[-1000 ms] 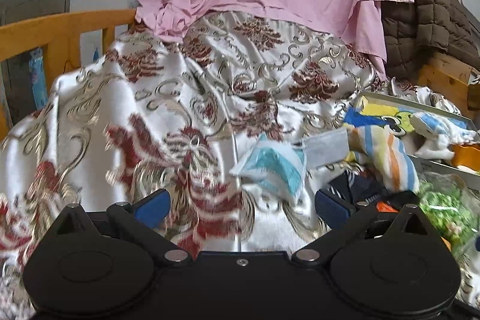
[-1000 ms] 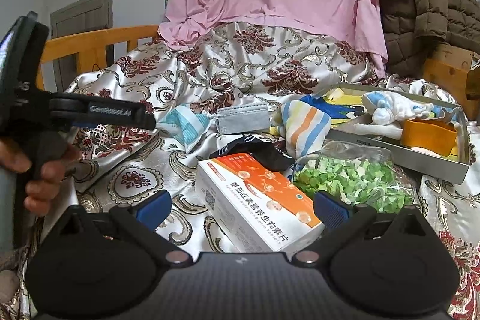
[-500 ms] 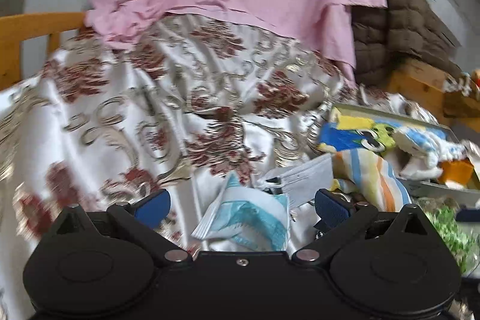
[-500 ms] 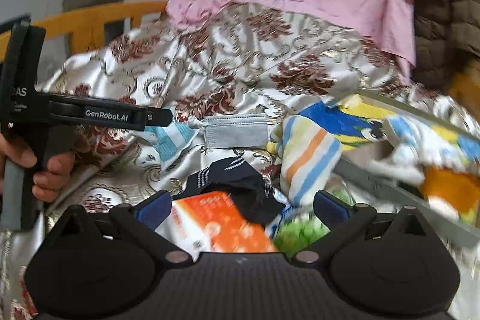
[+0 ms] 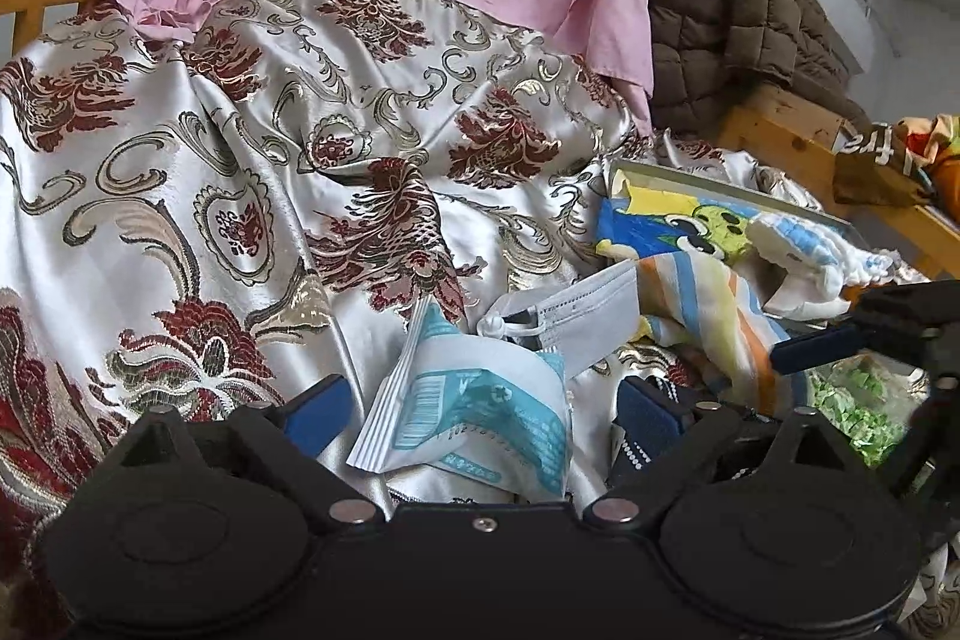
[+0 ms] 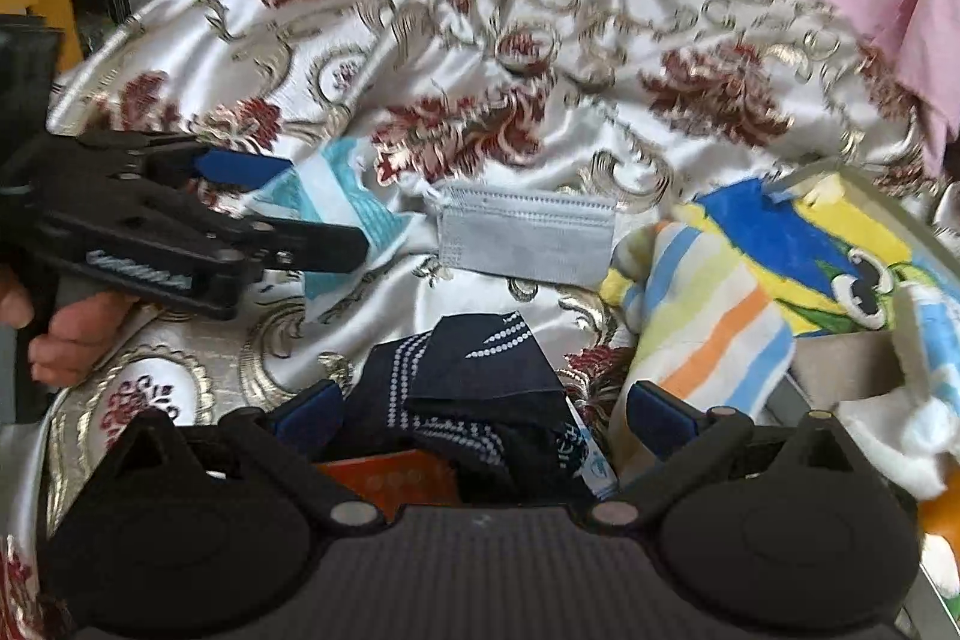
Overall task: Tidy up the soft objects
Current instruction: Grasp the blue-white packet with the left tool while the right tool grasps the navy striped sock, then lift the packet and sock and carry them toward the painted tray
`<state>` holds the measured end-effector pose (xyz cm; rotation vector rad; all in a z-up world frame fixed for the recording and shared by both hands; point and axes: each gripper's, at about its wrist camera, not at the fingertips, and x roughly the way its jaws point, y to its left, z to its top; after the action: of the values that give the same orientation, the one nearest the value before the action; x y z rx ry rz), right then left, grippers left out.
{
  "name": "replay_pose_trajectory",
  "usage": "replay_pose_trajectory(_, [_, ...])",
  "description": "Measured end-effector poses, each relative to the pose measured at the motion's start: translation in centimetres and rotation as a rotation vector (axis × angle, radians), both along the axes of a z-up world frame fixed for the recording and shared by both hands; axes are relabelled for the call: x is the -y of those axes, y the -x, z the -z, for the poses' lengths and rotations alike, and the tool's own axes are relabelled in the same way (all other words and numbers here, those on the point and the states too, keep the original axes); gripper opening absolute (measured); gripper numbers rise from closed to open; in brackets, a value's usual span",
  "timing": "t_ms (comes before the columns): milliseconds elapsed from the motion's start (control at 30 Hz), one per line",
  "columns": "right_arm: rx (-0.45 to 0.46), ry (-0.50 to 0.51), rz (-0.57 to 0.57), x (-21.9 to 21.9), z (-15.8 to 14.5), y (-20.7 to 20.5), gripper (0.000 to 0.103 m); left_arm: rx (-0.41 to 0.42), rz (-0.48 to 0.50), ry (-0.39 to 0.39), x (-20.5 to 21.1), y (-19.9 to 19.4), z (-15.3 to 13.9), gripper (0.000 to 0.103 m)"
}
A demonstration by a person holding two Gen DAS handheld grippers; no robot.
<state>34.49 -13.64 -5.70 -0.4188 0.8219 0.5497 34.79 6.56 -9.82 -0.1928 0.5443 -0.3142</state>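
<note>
**Both hand-held grippers positioned over soft items on the bed**

The left hand-held gripper (image 5: 483,403) is wide open and holds nothing. The mask packet (image 5: 480,418), white and teal, lies on the patterned bedspread (image 5: 240,160) directly between its fingers, near the fingertips. The packet's long axis runs roughly forward and slightly left, along the line of the fingers rather than across them. A grey mask (image 5: 585,325) lies just beyond the packet, forward and to the right, touching or overlapping its far edge.

The right hand-held gripper (image 6: 483,409) is also wide open and empty. The navy cloth (image 6: 480,400), crumpled, sits between its fingers, resting partly on an orange box (image 6: 390,478). No clear long axis is visible on the cloth.

A striped towel (image 6: 708,316) drapes over the rim of a tray (image 6: 864,178) to the right, which already carries a cartoon-print cloth (image 6: 798,250) and a white plush item (image 6: 900,424).

Judgement: each hand-held gripper is the nearer one for its own item. Closing the left one across the packet's short axis should pinch it; the tray lies to the right of both. Risk: the grey mask's ear loop may drag along with the packet.
</note>
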Motion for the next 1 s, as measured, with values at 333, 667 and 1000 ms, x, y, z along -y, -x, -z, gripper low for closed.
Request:
replay_pose_trajectory(333, [-0.087, 0.099, -0.051, -2.2, 1.2, -2.0, 0.084, -0.045, 0.025, 0.022, 0.0, -0.7, 0.9, 0.072])
replay_pose_trajectory(667, [-0.027, 0.175, -0.048, -2.8, 1.6, -2.1, 0.065, -0.046, 0.024, 0.036, -0.1, -0.8, 1.2, 0.064])
replay_pose_trajectory(1000, [0.034, 0.224, -0.083, -3.5, 2.1, -1.5, 0.062, -0.033, 0.033, 0.042, 0.0, -0.7, 1.1, 0.058])
